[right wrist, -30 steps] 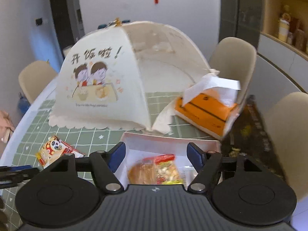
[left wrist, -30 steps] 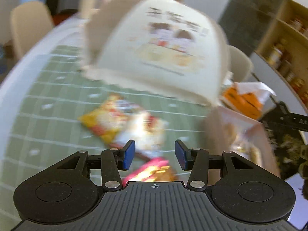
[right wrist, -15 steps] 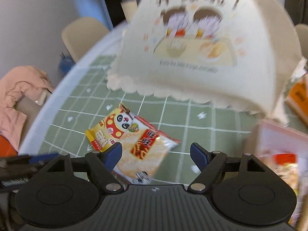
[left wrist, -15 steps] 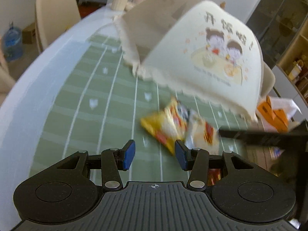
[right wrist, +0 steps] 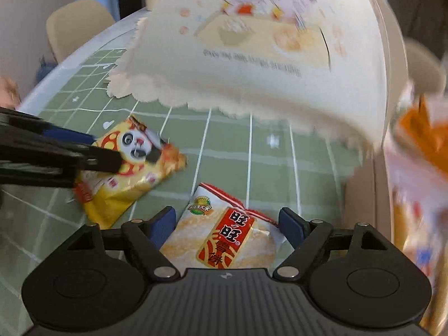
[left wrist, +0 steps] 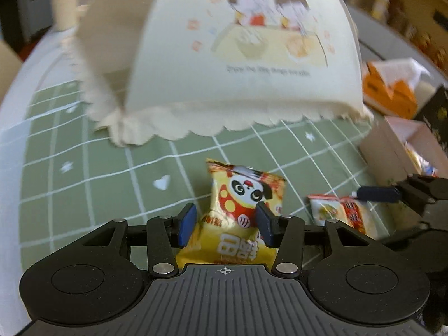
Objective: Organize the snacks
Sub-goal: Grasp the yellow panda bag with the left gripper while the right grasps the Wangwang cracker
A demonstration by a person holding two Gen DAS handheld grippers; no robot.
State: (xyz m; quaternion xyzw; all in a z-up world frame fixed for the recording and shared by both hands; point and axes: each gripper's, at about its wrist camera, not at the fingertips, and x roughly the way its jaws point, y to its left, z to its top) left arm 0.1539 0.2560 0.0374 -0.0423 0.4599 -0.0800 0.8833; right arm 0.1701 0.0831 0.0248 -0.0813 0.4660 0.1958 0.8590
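While both tongs hang low over the table (left wrist: 70, 151), neither has pinched yet: left tongs (left wrist: 225, 221) gape round the yellow panda snack pack (left wrist: 246, 193), right tongs (right wrist: 225, 225) spread wide round the red-label rice cracker pack (right wrist: 224, 240). Pink box (left wrist: 392, 145) to the right already holds a few snacks, so prob. 2 packs left, w/ food cover (right wrist: 266, 56) behind.

Both wrist views low over surface (left wrist: 84, 145), close, facing food cover (left wrist: 240, 56) — left view from left, right view from right; shared: panda snack (left wrist: 240, 204), rice-cracker pack (right wrist: 224, 238).
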